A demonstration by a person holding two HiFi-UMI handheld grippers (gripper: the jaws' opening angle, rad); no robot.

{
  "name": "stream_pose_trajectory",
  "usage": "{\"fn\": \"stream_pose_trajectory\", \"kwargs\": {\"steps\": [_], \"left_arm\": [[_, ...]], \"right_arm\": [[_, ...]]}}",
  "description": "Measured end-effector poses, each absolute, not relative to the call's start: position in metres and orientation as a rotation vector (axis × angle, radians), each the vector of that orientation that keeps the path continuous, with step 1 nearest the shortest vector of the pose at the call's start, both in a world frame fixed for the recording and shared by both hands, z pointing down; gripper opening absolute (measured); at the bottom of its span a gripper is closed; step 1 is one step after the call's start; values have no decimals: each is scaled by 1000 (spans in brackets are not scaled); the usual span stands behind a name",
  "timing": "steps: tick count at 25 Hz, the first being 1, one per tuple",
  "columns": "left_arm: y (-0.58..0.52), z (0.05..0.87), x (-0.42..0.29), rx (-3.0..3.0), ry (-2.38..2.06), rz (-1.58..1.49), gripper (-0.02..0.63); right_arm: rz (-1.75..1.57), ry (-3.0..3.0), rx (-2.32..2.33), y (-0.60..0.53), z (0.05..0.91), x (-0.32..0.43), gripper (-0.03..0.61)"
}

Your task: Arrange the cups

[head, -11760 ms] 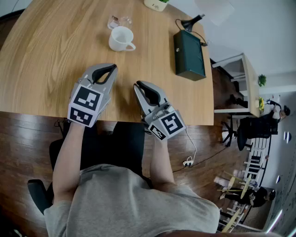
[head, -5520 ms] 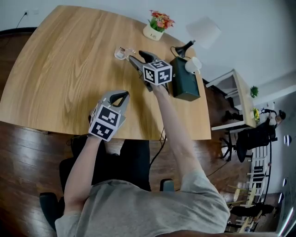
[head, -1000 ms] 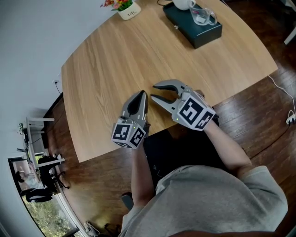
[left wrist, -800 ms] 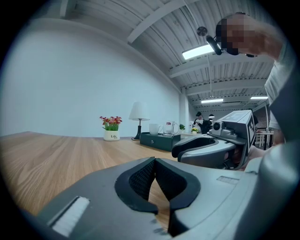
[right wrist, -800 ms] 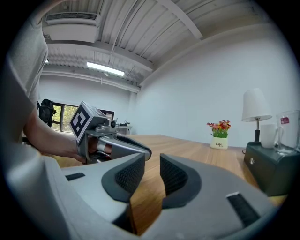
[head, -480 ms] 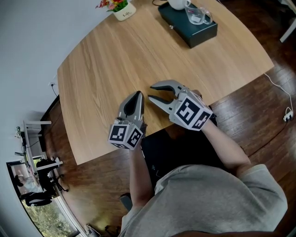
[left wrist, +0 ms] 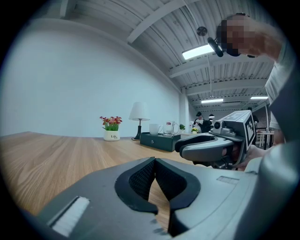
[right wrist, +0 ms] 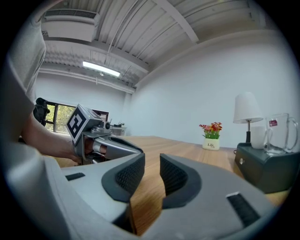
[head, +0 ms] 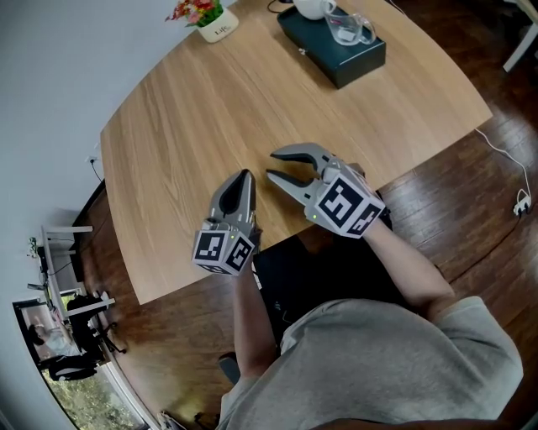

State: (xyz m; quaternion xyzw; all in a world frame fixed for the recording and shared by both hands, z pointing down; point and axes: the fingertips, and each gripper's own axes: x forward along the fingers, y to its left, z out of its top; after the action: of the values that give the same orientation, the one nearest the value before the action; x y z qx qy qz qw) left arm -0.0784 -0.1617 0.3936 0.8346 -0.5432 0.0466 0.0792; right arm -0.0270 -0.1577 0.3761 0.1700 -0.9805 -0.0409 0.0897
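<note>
Pale wood-grain table (head: 193,109); dark green far box (head: 336,52); white cup (head: 313,8); grey left gripper (head: 245,175) and right gripper (head: 273,164), black-and-white square markers on each.

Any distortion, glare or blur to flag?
Head view: fisheye bends the light wooden table edge, otherwise sharp. Left gripper view: black circular vignette, ceiling strip light blown out. Right gripper view: same vignette, clear glass mug faint against the white wall.
</note>
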Motion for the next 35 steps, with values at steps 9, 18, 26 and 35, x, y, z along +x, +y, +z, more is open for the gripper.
{"fn": "stream_pose_trajectory", "kwargs": {"steps": [9,18,26,35], "left_arm": [[-162,393,-79,2498,-1624,140,11],[-162,393,-79,2498,-1625,140,11],[-162,394,-79,2499,-1625,140,11],[-162,394,-80,2497,-1625,139,10]], "right_arm": [[-119,-2938,582,-165,367,-15,92],[-129,-2931,602,-166,366,-8,92],[-158,-2920,611,-167,366,-2,92],[-152,-2916,622,-166,366,3,92]]}}
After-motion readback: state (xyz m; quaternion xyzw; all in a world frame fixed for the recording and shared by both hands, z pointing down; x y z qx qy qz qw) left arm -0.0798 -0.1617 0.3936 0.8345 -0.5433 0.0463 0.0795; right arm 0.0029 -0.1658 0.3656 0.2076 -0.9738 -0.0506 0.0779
